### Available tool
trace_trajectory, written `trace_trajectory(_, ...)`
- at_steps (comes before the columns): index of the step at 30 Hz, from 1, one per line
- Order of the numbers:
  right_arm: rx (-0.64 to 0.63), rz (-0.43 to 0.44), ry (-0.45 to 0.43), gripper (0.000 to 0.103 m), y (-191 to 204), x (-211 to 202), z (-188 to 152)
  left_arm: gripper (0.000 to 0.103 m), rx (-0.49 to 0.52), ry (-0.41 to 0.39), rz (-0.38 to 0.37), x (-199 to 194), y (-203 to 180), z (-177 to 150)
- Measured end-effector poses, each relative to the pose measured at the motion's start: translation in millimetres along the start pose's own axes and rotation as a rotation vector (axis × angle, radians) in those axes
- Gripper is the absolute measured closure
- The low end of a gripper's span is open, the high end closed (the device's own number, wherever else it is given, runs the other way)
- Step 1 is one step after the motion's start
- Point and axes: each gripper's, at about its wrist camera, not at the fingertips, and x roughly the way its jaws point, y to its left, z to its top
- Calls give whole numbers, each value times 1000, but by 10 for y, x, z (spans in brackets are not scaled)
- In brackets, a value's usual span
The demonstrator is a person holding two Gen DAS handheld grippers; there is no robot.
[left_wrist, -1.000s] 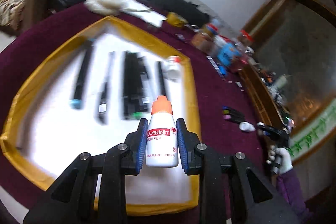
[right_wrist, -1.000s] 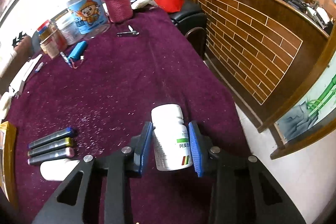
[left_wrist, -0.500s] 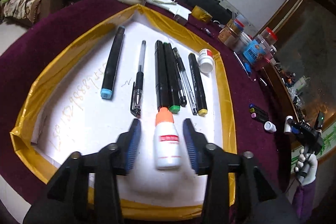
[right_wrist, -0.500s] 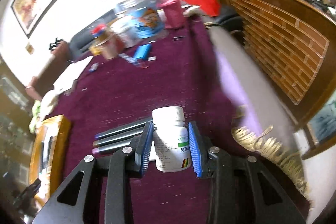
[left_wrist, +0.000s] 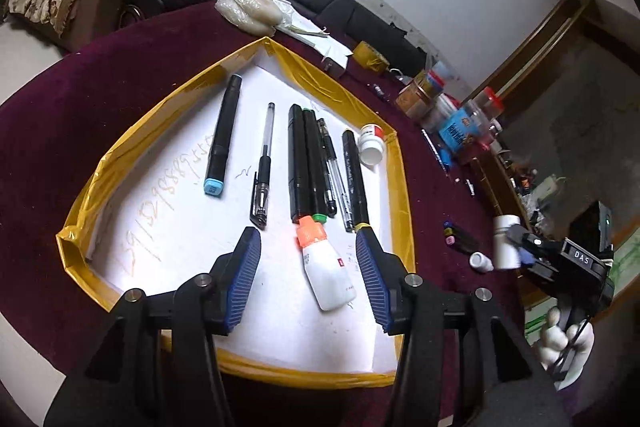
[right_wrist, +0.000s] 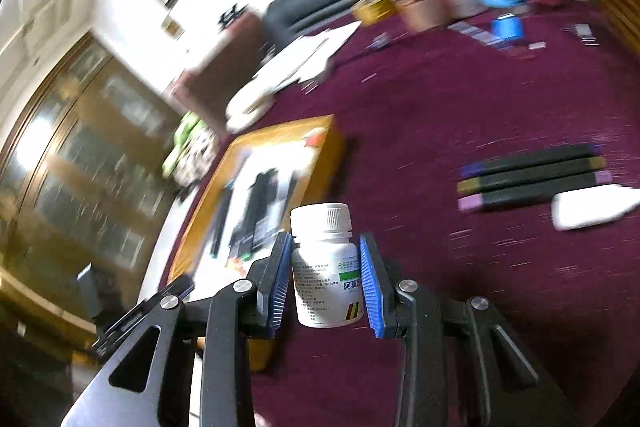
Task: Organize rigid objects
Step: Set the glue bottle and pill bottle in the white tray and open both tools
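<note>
Between the spread blue ribbed pads of the left gripper [left_wrist: 308,277], whose jaws are opening, lies a small white plastic bottle with an orange cap [left_wrist: 325,265], released flat on the white floor of the yellow-taped tray [left_wrist: 402,195], cap pointing far toward the row of black pens [left_wrist: 310,167]. Over on the right wrist view, badly blurred, the right gripper [right_wrist: 325,279] clamps a smooth white pill bottle [right_wrist: 326,271] upright; the tray [right_wrist: 324,143] lies far-left of it, three markers [right_wrist: 532,177] right.

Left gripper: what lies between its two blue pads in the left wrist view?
The orange-capped white bottle lies tilted on the white tray, touching neither pad of the opening left gripper.
</note>
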Motion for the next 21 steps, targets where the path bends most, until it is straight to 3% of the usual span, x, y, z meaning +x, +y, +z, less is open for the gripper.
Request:
trace_trajectory(4,-88,5,66,73,430,427,-108,55,-4,-17,-12,-90,59,4)
trace_trajectory(6,-116,5,104,73,581,640,-162,50,-23,-21,-19,-141,129,16)
trace_trajectory(10,-170,-42,152,73,780,968,-274,49,-55,-32,-25,-218,273,32)
trace_trajectory(21,-236,-146,195,72,996,1259,-401,48,-77,-34,-45,-245,421,55)
